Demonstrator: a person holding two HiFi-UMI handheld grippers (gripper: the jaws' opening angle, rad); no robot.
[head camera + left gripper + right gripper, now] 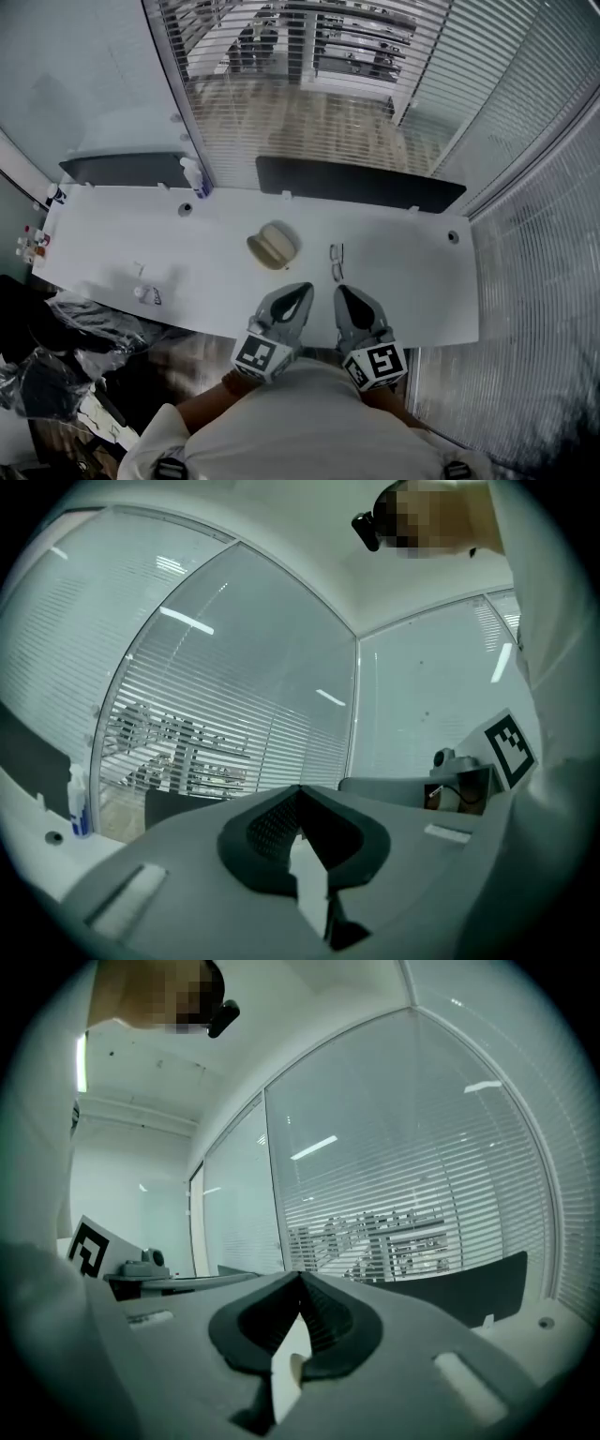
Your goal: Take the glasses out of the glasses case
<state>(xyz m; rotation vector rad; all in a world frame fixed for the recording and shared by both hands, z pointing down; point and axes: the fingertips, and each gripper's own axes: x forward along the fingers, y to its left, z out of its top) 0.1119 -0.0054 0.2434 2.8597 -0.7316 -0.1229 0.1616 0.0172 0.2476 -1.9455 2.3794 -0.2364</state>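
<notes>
A beige glasses case [272, 246] lies on the white table [403, 281], its lid open. A pair of thin-framed glasses [337, 261] lies on the table just right of the case. My left gripper [302, 290] and right gripper [343, 292] are held side by side near the table's front edge, close to my body and raised off the table. Both are shut and hold nothing. In the left gripper view the left gripper [300, 791] points level at the glass wall, and the right gripper [300, 1277] does the same in the right gripper view.
A dark screen panel [361, 185] and another [127, 169] stand along the table's far edge. A small bottle [194, 176] stands at the back left. Small items [146, 294] lie at front left. Black bags [47, 375] sit on the floor to the left.
</notes>
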